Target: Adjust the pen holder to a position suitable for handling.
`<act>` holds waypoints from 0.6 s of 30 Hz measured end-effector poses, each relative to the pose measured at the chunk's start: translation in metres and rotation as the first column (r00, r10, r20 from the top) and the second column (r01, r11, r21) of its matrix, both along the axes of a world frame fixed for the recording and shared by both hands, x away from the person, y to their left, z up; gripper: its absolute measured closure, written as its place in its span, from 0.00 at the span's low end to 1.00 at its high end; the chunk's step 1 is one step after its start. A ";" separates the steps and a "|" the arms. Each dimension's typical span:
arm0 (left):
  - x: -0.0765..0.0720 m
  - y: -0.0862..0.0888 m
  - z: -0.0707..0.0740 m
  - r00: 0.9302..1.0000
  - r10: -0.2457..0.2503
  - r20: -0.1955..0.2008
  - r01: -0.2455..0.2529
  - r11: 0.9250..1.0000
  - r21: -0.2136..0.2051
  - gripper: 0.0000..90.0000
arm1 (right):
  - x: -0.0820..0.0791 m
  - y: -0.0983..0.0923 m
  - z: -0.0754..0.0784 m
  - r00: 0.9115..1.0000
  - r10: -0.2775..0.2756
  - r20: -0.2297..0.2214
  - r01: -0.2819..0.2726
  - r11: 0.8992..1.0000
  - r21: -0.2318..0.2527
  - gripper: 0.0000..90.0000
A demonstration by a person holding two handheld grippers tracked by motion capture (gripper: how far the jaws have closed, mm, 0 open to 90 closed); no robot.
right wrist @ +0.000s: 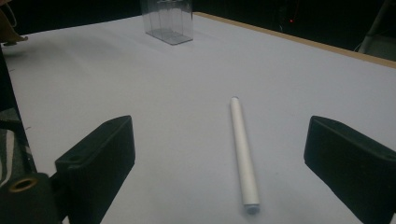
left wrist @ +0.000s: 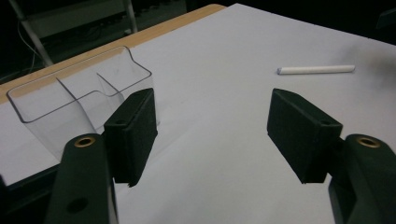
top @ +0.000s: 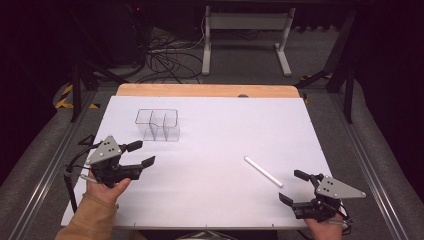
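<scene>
A clear plastic organizer (top: pixel 158 124) with three compartments stands on the white table sheet (top: pixel 215 145), back left of centre. A white pen-like stick (top: pixel 263 171) lies flat at the right front. My left gripper (top: pixel 140 153) hovers at the left, just in front of the organizer (left wrist: pixel 79 100), jaws apart with nothing between them. My right gripper (top: pixel 294 186) rests at the front right corner, open, pointing along the stick (right wrist: pixel 243 153), which lies just ahead between the lines of its jaws. The organizer (right wrist: pixel 168 21) appears far off in the right gripper view.
A wooden table edge (top: pixel 207 90) runs along the back of the sheet. Beyond it stand a white desk frame (top: pixel 245 37) and tangled cables (top: pixel 165 60) on the floor. Metal rails (top: pixel 45 165) flank both sides of the table.
</scene>
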State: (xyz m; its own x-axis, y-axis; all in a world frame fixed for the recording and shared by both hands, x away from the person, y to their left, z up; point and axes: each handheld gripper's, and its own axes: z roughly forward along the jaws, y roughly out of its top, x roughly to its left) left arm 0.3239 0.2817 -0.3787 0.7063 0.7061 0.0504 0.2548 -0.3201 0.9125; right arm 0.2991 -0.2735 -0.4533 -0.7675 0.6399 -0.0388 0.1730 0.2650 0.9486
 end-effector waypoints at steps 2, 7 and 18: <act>0.001 0.001 0.001 1.000 0.010 0.004 -0.010 1.000 0.003 0.39 | 0.000 0.000 0.000 1.000 0.000 -0.001 0.000 1.000 0.001 0.10; 0.009 0.004 0.011 1.000 0.013 0.026 -0.015 0.997 0.071 0.40 | 0.000 0.000 0.000 1.000 0.008 0.000 -0.008 1.000 -0.003 0.10; 0.040 0.015 0.018 0.995 -0.058 -0.085 0.064 0.996 0.062 0.46 | 0.001 0.002 0.000 1.000 0.025 -0.003 -0.025 1.000 0.003 0.11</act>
State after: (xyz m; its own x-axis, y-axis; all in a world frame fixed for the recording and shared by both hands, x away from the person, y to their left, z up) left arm 0.3634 0.2970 -0.3608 0.7517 0.6587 0.0336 0.3074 -0.3950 0.8658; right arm 0.3004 -0.2718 -0.4534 -0.7835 0.6205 -0.0345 0.1691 0.2663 0.9489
